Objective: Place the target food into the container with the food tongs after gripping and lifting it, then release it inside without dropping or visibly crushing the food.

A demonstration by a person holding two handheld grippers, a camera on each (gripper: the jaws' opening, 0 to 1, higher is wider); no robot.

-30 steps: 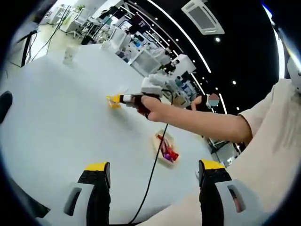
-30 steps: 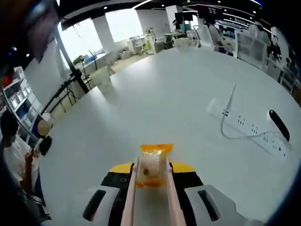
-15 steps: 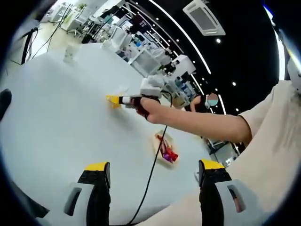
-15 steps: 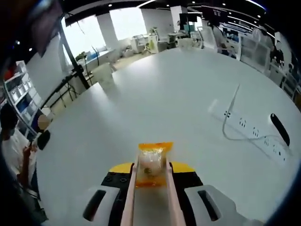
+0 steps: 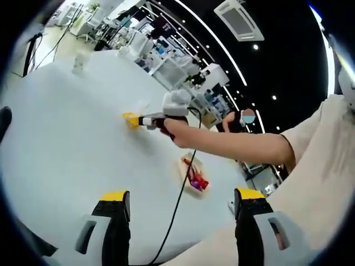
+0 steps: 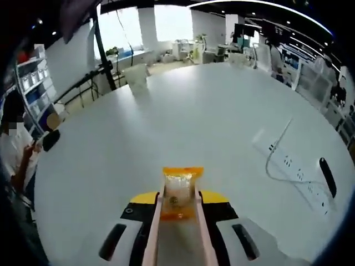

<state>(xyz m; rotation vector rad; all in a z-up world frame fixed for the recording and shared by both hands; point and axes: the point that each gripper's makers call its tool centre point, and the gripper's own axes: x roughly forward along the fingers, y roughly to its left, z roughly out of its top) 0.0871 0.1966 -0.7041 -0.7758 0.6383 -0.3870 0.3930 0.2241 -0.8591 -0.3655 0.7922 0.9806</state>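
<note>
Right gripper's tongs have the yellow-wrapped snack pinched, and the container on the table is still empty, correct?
Not empty. The left gripper view shows the container already holding red items. The rest stands: the tongs on the right gripper pinch the yellow-wrapped snack.

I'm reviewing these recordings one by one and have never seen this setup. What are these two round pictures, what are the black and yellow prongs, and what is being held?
No robot here: a person holds a two-jaw gripper in each hand, and a fisheye camera rides on each.

In the left gripper view, the left gripper hangs open and empty over the round white table. Across it reaches the person's arm with the right gripper. A shallow tray holding red food sits on the table.

In the right gripper view, the right gripper squeezes pale pink food tongs, which pinch a small snack in a clear wrapper with orange ends, lifted off the table. A white power strip lies to the right.
</note>
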